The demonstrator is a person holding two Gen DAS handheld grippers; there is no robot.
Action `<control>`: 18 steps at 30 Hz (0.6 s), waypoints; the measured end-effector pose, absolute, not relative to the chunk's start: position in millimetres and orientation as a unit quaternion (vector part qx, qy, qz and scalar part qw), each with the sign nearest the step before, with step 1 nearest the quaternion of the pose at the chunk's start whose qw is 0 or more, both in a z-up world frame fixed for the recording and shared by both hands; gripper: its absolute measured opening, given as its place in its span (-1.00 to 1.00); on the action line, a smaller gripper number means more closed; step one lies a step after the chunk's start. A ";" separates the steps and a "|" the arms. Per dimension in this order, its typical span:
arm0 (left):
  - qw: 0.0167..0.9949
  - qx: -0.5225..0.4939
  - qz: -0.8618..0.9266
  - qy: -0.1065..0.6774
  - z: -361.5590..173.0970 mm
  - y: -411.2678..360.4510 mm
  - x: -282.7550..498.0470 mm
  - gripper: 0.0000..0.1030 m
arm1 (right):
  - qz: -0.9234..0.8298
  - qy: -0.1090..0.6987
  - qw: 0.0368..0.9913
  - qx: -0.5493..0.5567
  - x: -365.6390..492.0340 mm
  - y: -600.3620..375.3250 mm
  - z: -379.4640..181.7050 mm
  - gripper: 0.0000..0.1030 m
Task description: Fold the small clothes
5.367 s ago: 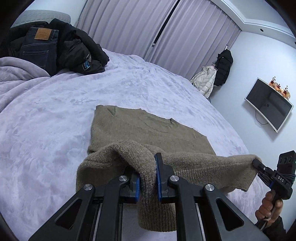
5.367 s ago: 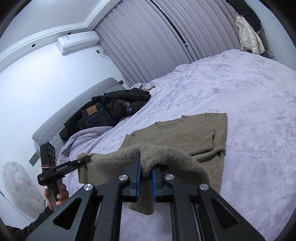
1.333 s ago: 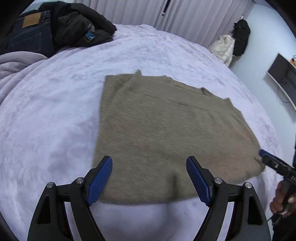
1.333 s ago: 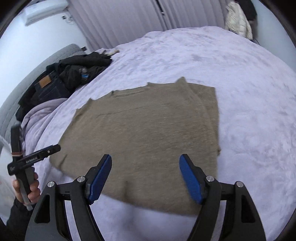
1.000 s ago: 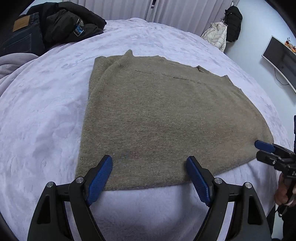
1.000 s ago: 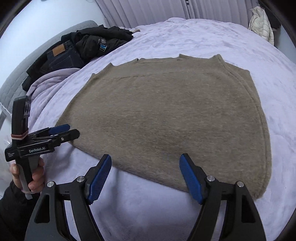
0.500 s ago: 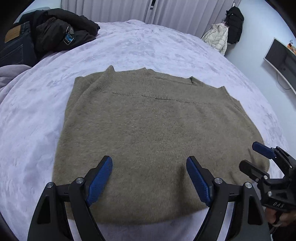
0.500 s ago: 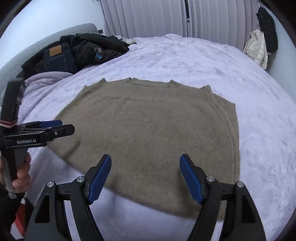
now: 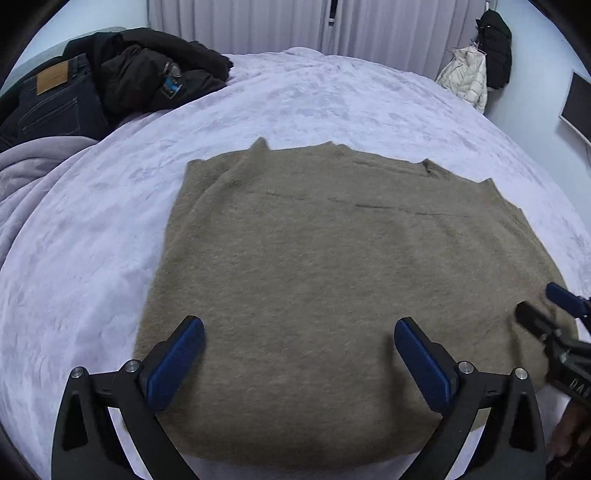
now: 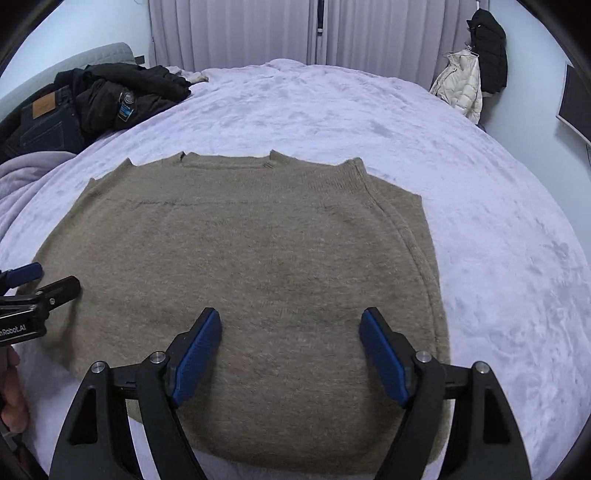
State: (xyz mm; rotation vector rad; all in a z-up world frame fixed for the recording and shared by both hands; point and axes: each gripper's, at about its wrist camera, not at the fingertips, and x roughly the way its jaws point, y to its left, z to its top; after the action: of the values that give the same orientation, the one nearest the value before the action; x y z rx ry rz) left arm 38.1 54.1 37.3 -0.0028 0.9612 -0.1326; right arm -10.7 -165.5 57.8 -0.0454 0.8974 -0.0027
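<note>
A tan knitted sweater point(image 9: 332, 266) lies folded flat on the lavender bed cover point(image 9: 92, 229), its fold toward me and its neck edge far. It also shows in the right wrist view point(image 10: 258, 258). My left gripper point(image 9: 299, 343) is open and empty, hovering over the sweater's near left part. My right gripper point(image 10: 291, 332) is open and empty over the near right part. The right gripper shows at the right edge of the left wrist view point(image 9: 546, 310). The left gripper shows at the left edge of the right wrist view point(image 10: 44, 280).
A pile of dark jackets point(image 9: 155, 74) and jeans point(image 9: 51, 99) lies at the bed's far left, beside a bunched grey blanket point(image 9: 33, 166). Coats point(image 10: 469, 74) hang by the far right wall. A wall screen point(image 10: 576, 107) is at the right. Curtains point(image 10: 295, 33) close the back.
Both grippers let go of the sweater after laying its lifted half flat, and now stand open. In the last half second both views drew back slightly and turned toward the bed's far side.
</note>
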 end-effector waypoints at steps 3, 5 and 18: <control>0.883 0.066 -0.052 0.462 27.7 23.9 44.0 0.98 | 0.048 0.443 0.894 -0.039 -2.3 -135.2 51.6 0.58; 0.874 0.073 -0.054 0.477 15.8 25.3 50.9 0.99 | 0.038 0.437 0.895 -0.084 1.4 -122.5 43.5 0.57; 0.877 0.018 -0.047 0.478 50.8 44.3 96.0 0.99 | -0.003 0.425 0.905 -0.023 23.3 -182.5 69.7 0.60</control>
State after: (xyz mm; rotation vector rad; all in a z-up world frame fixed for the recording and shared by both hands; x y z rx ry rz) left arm 96.0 44.3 50.8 0.0366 0.9974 -0.0978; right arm 23.3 -182.5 69.7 -0.0472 0.8781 -0.0057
